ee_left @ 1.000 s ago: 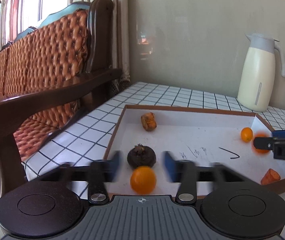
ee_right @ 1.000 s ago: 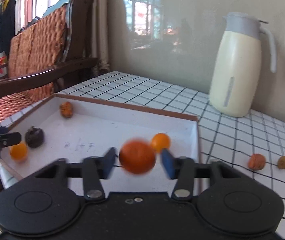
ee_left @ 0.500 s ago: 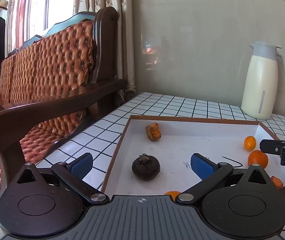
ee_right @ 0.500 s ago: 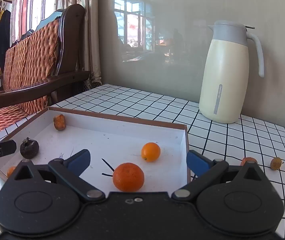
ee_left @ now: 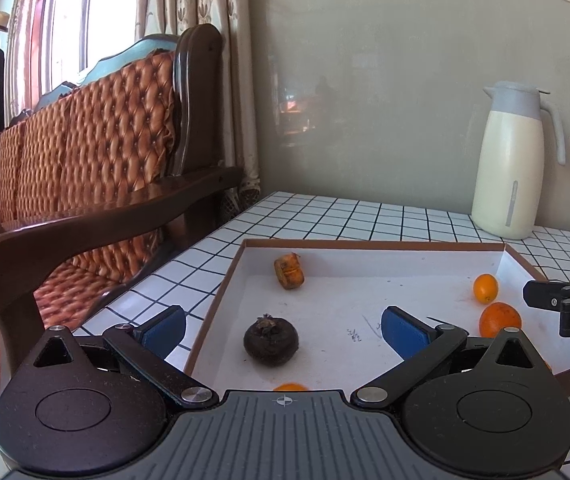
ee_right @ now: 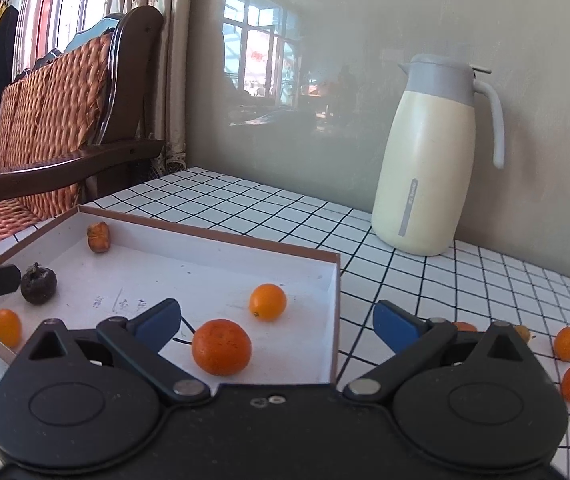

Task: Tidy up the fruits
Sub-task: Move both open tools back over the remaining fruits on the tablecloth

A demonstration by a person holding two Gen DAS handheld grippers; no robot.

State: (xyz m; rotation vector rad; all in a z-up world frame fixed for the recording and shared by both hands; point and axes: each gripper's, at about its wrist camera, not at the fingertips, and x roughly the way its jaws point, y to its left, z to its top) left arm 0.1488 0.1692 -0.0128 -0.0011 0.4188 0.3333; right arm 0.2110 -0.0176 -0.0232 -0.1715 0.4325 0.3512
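Observation:
A shallow white box with a brown rim (ee_left: 241,268) (ee_right: 333,280) lies on the tiled table. In it are a dark round fruit (ee_left: 271,339) (ee_right: 38,283), a dried orange-brown fruit (ee_left: 289,271) (ee_right: 99,237), a large orange (ee_right: 221,346) (ee_left: 499,319), a small orange (ee_right: 267,302) (ee_left: 485,288) and another small orange (ee_right: 5,327) (ee_left: 289,387) by the near edge. My left gripper (ee_left: 283,326) is open and empty above the box's near left corner. My right gripper (ee_right: 277,322) is open and empty above the box's right end, the large orange below it.
A cream thermos jug (ee_left: 515,164) (ee_right: 435,156) stands at the back of the table by the wall. Several small fruits (ee_right: 567,343) lie on the tiles right of the box. A wooden sofa with an orange cushion (ee_left: 97,152) stands to the left.
Both grippers opened and let go of their oranges into the box, then lifted and drew back a little. The left's orange lies at the near edge, the right's at the right end.

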